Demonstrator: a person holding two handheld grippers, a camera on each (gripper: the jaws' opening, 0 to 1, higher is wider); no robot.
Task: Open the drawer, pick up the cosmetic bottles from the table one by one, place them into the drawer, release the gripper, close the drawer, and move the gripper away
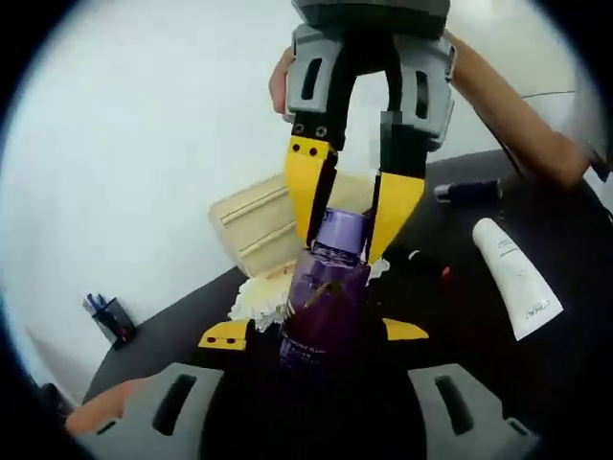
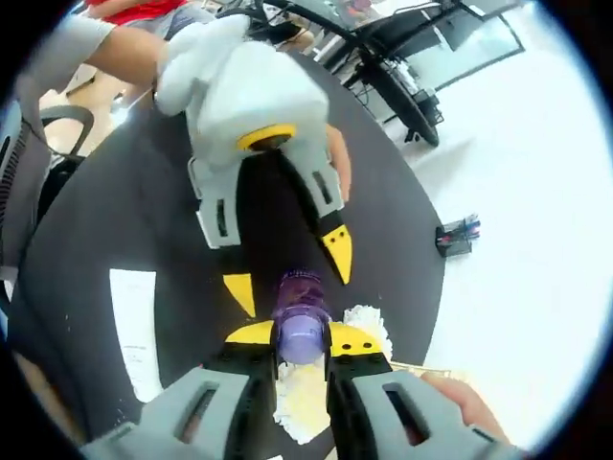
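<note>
At frame centre the right gripper (image 2: pixel 301 337) pinched the purple bottle's (image 1: pixel 324 297) cap end, bottle pointing lengthwise between the left gripper's (image 1: pixel 314 333) open jaws (empty).

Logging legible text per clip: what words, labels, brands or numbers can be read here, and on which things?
No text reads clearly.
Purple bottle held in the right tongs: gold marking on its label, too blurred to read.
White tube lying on the black table: small dark print near its end, too small to read.
Dark bottle lying behind it: no readable label.
</note>
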